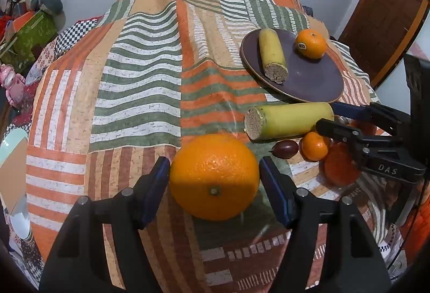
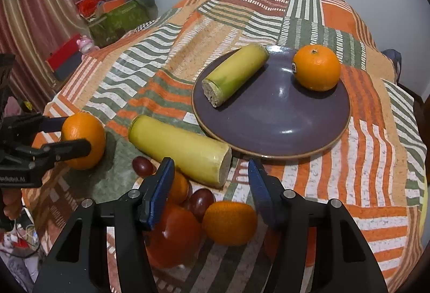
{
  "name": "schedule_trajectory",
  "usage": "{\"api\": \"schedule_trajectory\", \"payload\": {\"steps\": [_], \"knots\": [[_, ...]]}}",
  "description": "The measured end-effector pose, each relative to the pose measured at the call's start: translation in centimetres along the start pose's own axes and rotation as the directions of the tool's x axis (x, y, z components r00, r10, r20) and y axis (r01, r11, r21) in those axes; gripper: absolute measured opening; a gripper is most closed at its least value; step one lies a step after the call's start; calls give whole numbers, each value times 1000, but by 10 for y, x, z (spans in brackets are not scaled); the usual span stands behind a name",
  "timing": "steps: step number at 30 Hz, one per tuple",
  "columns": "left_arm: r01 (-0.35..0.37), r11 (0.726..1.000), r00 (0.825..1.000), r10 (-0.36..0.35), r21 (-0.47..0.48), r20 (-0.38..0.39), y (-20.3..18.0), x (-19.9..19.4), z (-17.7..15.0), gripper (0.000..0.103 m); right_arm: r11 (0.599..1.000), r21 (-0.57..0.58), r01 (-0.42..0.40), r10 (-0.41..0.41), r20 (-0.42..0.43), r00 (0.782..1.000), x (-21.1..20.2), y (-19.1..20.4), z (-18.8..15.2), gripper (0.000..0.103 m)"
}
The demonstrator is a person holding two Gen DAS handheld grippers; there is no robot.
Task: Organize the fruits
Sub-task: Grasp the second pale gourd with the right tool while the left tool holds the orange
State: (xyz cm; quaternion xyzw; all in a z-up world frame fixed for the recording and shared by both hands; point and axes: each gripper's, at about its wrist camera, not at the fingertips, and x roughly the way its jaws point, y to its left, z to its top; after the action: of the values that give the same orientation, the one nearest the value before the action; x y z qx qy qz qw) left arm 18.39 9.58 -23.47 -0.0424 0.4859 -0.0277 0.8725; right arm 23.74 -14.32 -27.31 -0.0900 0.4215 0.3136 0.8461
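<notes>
Although both grippers face the fruit, the left gripper (image 1: 214,172) is the one placed for the coming move: the large orange (image 1: 213,176) sits squarely between its two blue pads, low in the centre of the left wrist frame, stem scar facing the camera. The left pad looks to be touching the peel while the right pad stands just beside it, so I judge the jaws are bracketing the orange and not yet firmly clamped. Being round, this fruit has no long axis to line up.

From there the purple plate (image 1: 317,83) lies toward the upper right of that frame, beyond the long yellow-green piece (image 1: 291,119) that lies crosswise on the tabletop (image 1: 139,94) between orange and plate. Carrying the orange to the plate would, by my reading, mean lifting over or around that piece.

The plate already holds a shorter yellow-green piece (image 1: 272,53) and a stickered orange (image 1: 311,43), well apart from each other.

The right gripper (image 2: 211,185) is spread wide and holds nothing, hovering above a cluster at the lower centre of its own frame: a tomato (image 2: 174,233), a small orange (image 2: 229,223) and dark grapes (image 2: 200,201). It is nearer the plate than the left.
</notes>
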Motion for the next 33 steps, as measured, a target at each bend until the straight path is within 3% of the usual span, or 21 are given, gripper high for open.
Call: {"api": "schedule_trajectory", "payload": {"steps": [3, 19, 27, 33], "knots": [[-15, 1000, 1000, 15, 7, 6, -3, 5, 0, 68, 999, 0, -42, 42, -19, 999, 3, 3, 2, 45], [38, 999, 999, -37, -34, 23, 5, 17, 6, 69, 993, -77, -93, 94, 5, 996, -7, 32, 8, 46], [-10, 1000, 999, 11, 17, -40, -5, 33, 14, 71, 993, -71, -92, 93, 0, 996, -5, 22, 9, 47], [-13, 1000, 997, 14, 12, -76, -3, 37, 16, 71, 983, -161, -85, 85, -7, 996, 3, 30, 26, 50]]}}
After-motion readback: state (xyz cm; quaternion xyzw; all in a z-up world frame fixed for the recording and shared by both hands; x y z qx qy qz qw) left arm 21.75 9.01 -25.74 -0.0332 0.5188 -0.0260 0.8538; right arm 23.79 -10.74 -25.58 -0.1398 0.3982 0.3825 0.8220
